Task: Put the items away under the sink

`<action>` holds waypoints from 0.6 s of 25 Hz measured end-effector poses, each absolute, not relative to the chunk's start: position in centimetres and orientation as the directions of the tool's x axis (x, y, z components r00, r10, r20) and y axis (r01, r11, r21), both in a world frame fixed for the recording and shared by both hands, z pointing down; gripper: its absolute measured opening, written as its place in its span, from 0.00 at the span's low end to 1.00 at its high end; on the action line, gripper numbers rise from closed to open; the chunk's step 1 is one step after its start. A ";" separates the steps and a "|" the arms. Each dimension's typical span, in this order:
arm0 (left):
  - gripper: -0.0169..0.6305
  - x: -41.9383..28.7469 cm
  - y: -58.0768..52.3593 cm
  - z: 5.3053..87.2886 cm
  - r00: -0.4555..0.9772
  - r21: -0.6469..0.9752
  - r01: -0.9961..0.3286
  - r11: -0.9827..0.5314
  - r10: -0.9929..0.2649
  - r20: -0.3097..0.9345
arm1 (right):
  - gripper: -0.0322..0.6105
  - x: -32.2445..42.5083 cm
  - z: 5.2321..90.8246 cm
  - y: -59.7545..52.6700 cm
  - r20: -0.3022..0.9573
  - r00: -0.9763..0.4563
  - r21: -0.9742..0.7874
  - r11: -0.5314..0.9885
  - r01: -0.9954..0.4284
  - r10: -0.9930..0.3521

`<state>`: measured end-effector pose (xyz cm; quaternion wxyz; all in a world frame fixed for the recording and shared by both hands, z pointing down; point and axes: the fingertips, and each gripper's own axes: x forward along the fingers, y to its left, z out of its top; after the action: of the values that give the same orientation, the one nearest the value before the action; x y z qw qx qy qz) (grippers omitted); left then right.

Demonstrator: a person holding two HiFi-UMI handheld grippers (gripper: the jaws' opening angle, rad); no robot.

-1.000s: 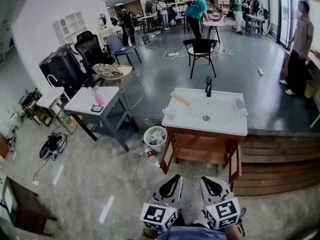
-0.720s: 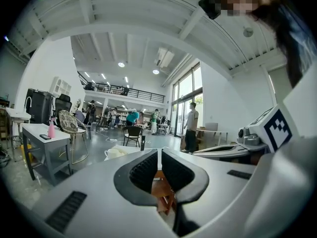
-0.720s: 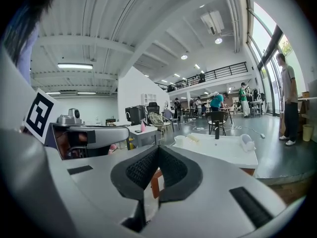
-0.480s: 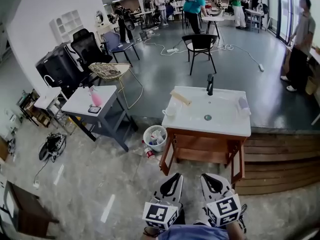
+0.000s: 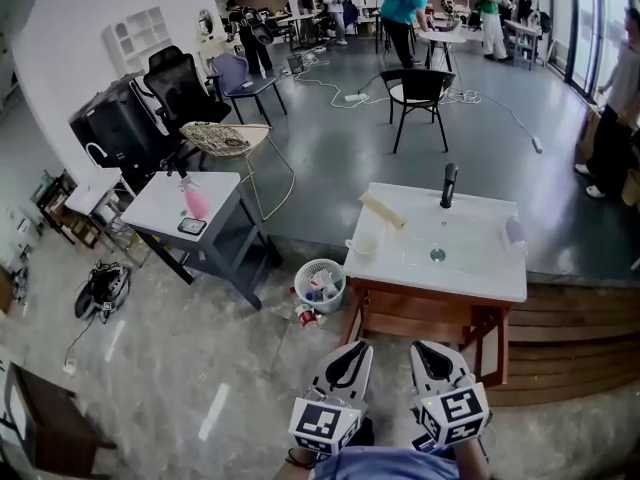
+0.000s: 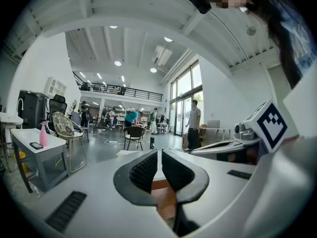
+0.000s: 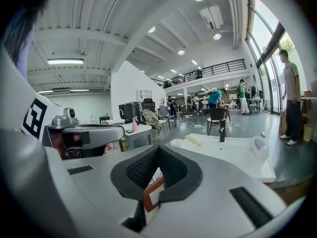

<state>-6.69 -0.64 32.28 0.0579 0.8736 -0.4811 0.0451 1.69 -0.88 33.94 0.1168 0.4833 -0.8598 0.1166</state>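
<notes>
Head view, largest first.

Floor (image 5: 200,368): grey, mottled, fills the lower left of the frame.

Sink (image 5: 440,286): white top on a wooden stand (image 5: 420,318), right of centre, just above my two grippers in the frame and apart from them.

Grey surface (image 5: 165,203): left of centre, well apart from the sink.

Black chair (image 5: 418,88): upper centre, beyond the sink. Wicker chair (image 5: 228,140): upper left of the sink, beside the grey surface.

Basket (image 5: 303,273): on the floor between the grey surface and the sink stand, with litter in it.

Left gripper (image 5: 350,360): bottom centre, pointing towards the sink stand. In its own view the left gripper (image 6: 158,155) is clenched, pads nearly touching, nothing between them.

Right gripper (image 5: 428,360): just beside the left one. In its own view the right gripper (image 7: 158,150) is clenched too, tips meeting, empty.

Faucet (image 5: 449,183): black, upright, at the sink's far edge.

Items, all on the sink top:
- beige block (image 5: 384,210), far left corner, lying flat;
- cup (image 5: 360,245), near left edge;
- pale purple item (image 5: 515,231), right edge; kind cannot be told.

Pink bottle (image 5: 195,200): upright on the grey surface, phone (image 5: 190,226) just beside it.
</notes>
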 end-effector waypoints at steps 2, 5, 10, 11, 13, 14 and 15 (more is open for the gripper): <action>0.06 -7.8 -2.7 32.7 0.541 0.056 -0.840 -0.539 -0.828 0.148 | 0.07 0.7 34.3 -2.9 0.322 -0.501 -0.094 0.499 -0.861 -0.803; 0.16 -9.2 -5.4 33.5 0.559 0.066 -0.828 -0.557 -0.809 0.181 | 0.07 -0.6 35.2 -5.6 0.343 -0.488 -0.103 0.485 -0.869 -0.802; 0.19 -11.4 -9.5 35.0 0.584 0.074 -0.810 -0.582 -0.785 0.207 | 0.07 -2.7 36.3 -9.9 0.368 -0.466 -0.110 0.460 -0.881 -0.805; 0.19 -11.8 -10.2 35.3 0.591 0.077 -0.804 -0.589 -0.778 0.213 | 0.07 -3.2 36.5 -10.6 0.372 -0.461 -0.111 0.455 -0.884 -0.806; 0.20 -12.4 -11.7 35.8 0.606 0.086 -0.792 -0.605 -0.762 0.226 | 0.07 -4.0 36.7 -12.1 0.378 -0.452 -0.113 0.444 -0.889 -0.808; 0.20 -12.7 -12.4 36.0 0.613 0.089 -0.786 -0.611 -0.755 0.231 | 0.07 -4.3 36.8 -12.8 0.380 -0.447 -0.114 0.438 -0.892 -0.810; 0.20 -13.0 -13.1 36.2 0.620 0.091 -0.781 -0.618 -0.749 0.235 | 0.07 -4.6 36.8 -13.4 0.382 -0.440 -0.114 0.432 -0.895 -0.813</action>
<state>-13.03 -13.06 36.24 0.0926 0.8952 -0.4271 0.0872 -4.62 -13.41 36.84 0.1360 0.5111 -0.8351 0.1513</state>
